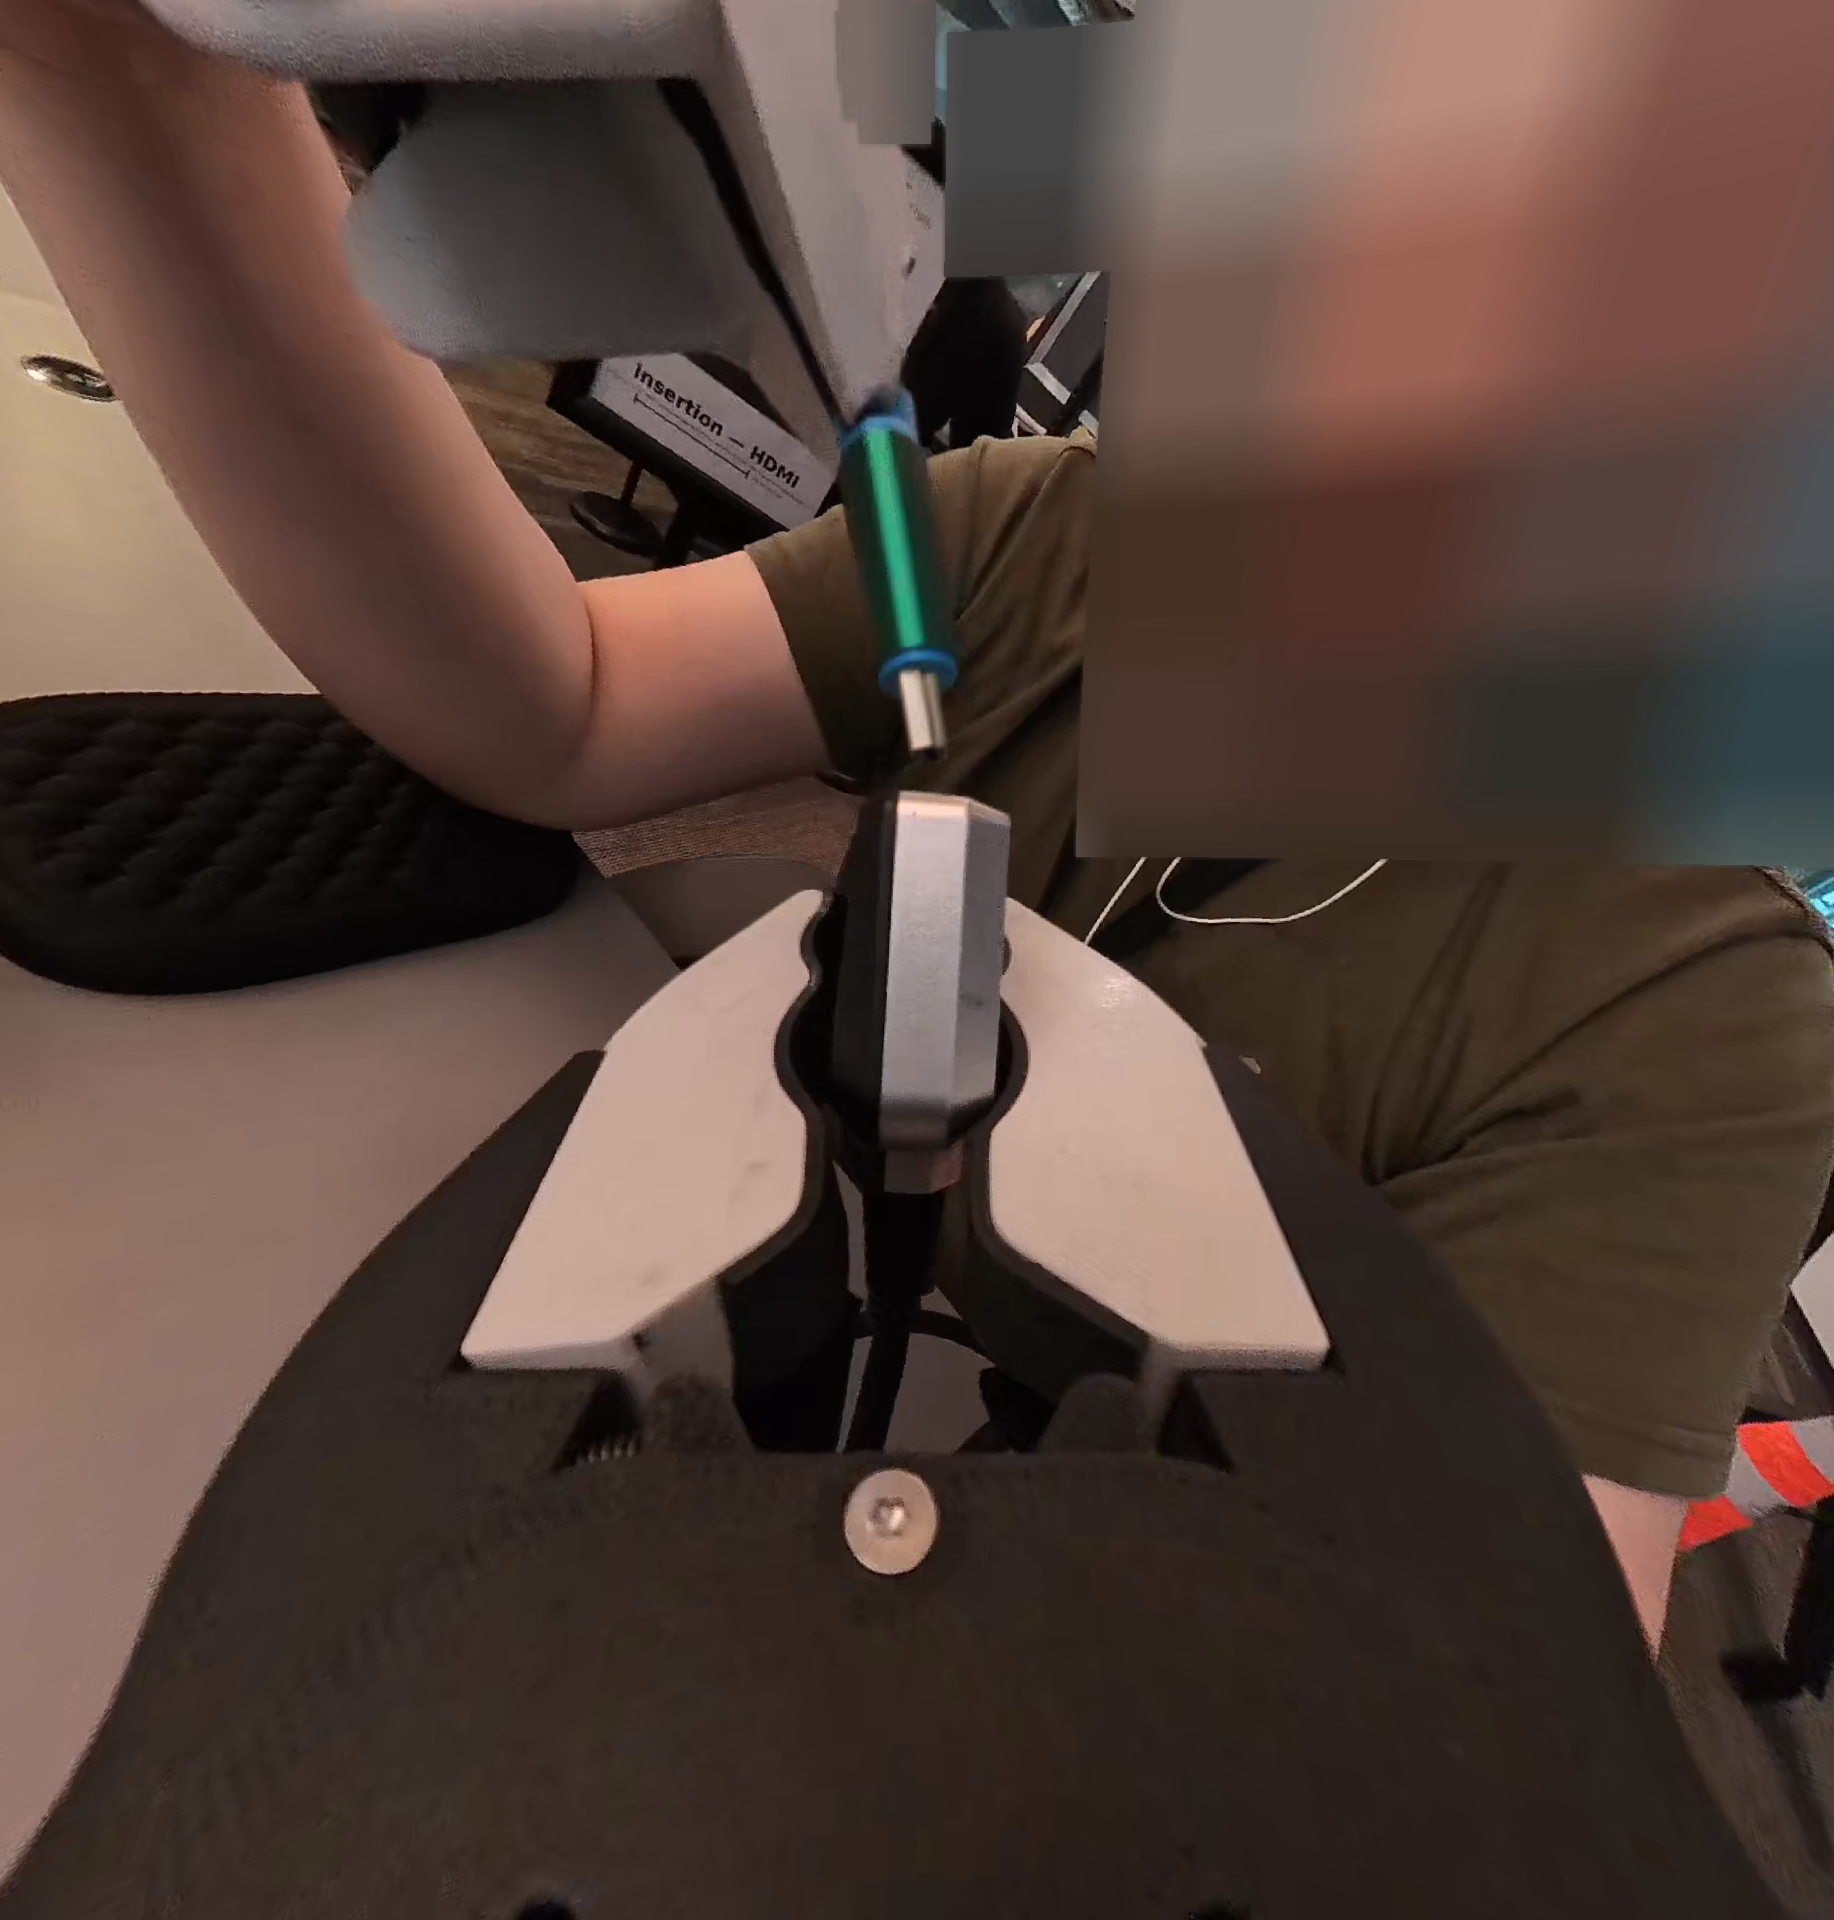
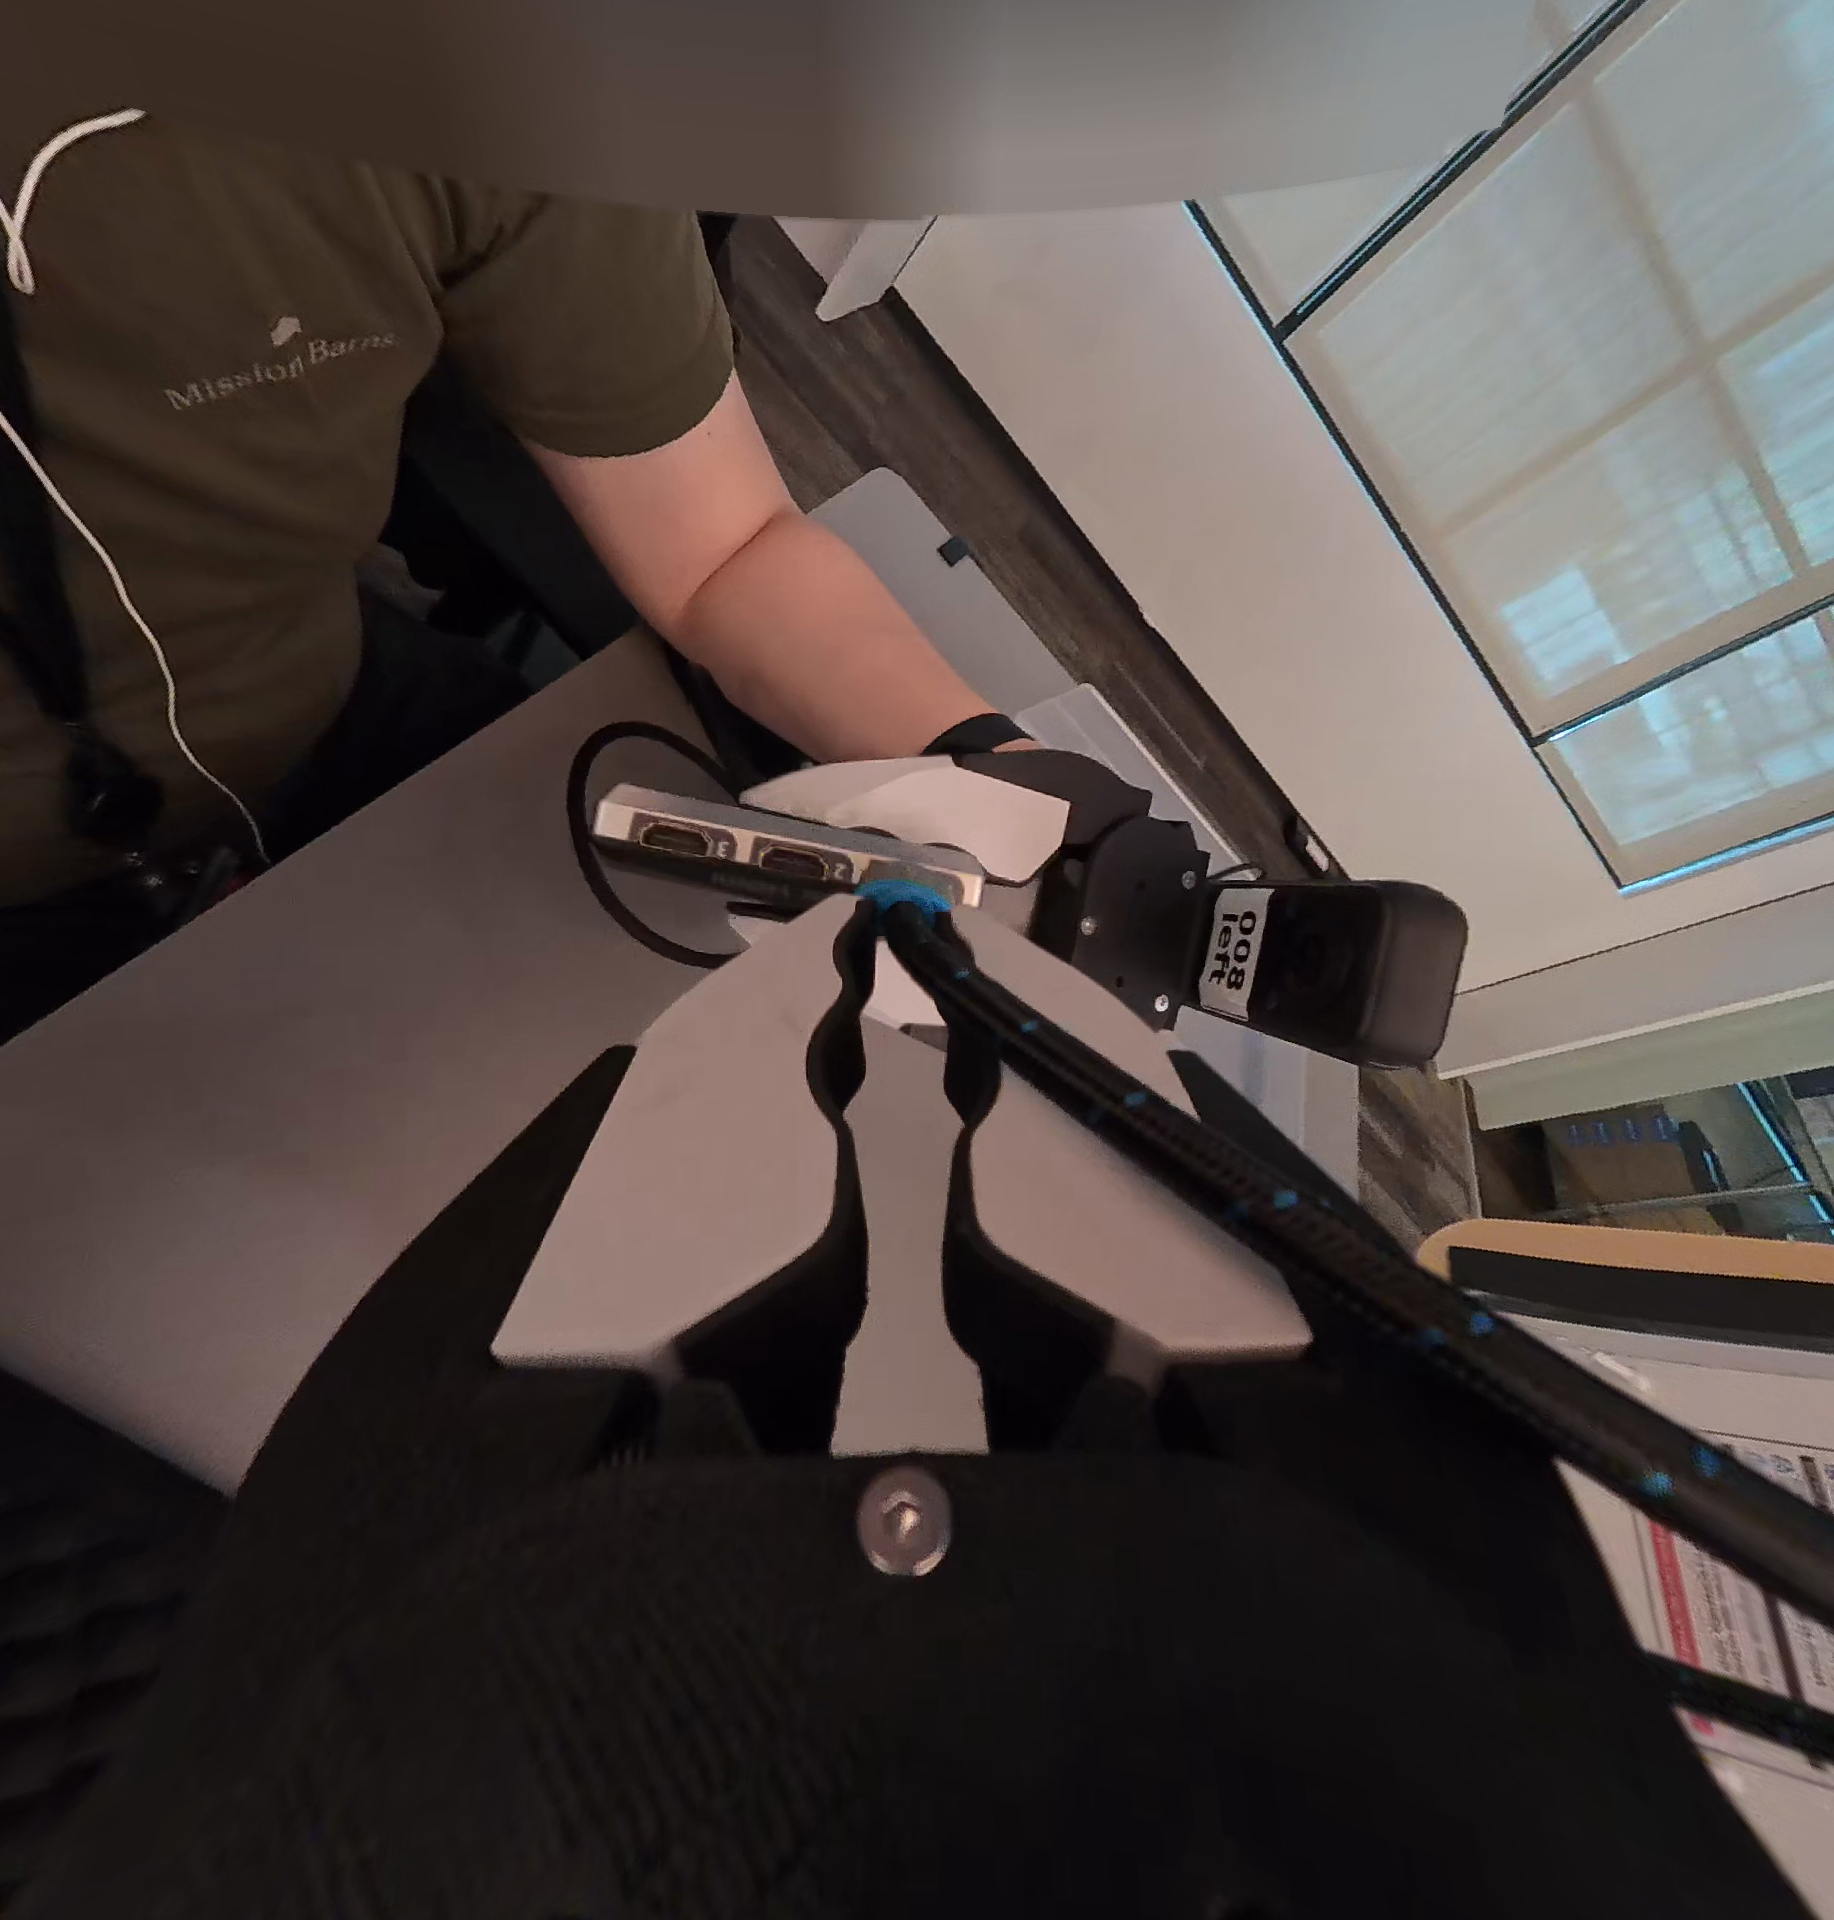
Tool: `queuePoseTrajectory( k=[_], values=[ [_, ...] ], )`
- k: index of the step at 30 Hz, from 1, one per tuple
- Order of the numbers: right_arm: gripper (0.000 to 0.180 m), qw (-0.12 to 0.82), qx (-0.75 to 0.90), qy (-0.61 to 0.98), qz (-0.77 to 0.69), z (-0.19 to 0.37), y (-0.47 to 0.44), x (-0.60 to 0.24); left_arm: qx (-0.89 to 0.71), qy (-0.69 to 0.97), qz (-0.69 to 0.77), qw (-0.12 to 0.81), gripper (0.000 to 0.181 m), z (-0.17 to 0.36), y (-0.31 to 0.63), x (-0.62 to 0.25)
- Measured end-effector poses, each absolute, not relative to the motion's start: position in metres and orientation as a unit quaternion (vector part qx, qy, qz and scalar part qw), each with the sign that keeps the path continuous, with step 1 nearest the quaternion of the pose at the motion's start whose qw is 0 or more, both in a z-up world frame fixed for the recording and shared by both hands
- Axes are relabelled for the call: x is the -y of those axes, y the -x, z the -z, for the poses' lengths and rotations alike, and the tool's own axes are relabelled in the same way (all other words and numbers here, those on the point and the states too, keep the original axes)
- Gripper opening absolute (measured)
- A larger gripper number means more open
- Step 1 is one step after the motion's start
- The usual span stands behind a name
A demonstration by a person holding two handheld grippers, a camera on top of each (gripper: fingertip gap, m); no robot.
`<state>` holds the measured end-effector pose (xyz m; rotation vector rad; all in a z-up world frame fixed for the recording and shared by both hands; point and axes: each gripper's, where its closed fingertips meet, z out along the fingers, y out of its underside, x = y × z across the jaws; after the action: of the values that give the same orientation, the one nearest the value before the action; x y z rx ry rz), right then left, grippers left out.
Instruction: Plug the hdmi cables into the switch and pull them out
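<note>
Silver and slab-shaped, the switch (image 1: 934, 997) sits edge-on at centre frame, clenched between my left gripper (image 1: 918, 997) jaws, a black lead trailing from its near end. Just above it, apart from its top edge, hangs the green HDMI plug (image 1: 897, 566) with blue collars and bare metal tip. My right gripper (image 2: 897, 925) jaws grasp that plug (image 2: 900, 896) at the switch's (image 2: 778, 847) port row; two ports lie open. Braided black cable (image 2: 1256, 1195) runs lower right over the grey table (image 2: 269, 1039).

switch (image 1: 918, 997) in left gripper (image 1: 908, 940), plug (image 1: 900, 566) just beyond it
</note>
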<state>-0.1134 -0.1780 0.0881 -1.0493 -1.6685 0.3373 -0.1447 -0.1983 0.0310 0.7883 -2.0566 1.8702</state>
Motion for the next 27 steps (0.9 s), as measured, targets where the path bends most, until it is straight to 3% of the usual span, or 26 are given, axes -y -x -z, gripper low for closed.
queuePoseTrajectory(
  k=[1,27],
  values=[
    [0.011,0.535,0.704,0.443,-0.148,-0.086,0.114,0.178,0.705,-0.269,-0.644,0.127,0.022,-0.032,0.145,0.199],
    [0.011,0.501,0.704,0.478,-0.159,-0.073,0.117,0.171,0.665,-0.307,-0.635,0.245,0.026,-0.021,0.15,0.198]
  ],
)
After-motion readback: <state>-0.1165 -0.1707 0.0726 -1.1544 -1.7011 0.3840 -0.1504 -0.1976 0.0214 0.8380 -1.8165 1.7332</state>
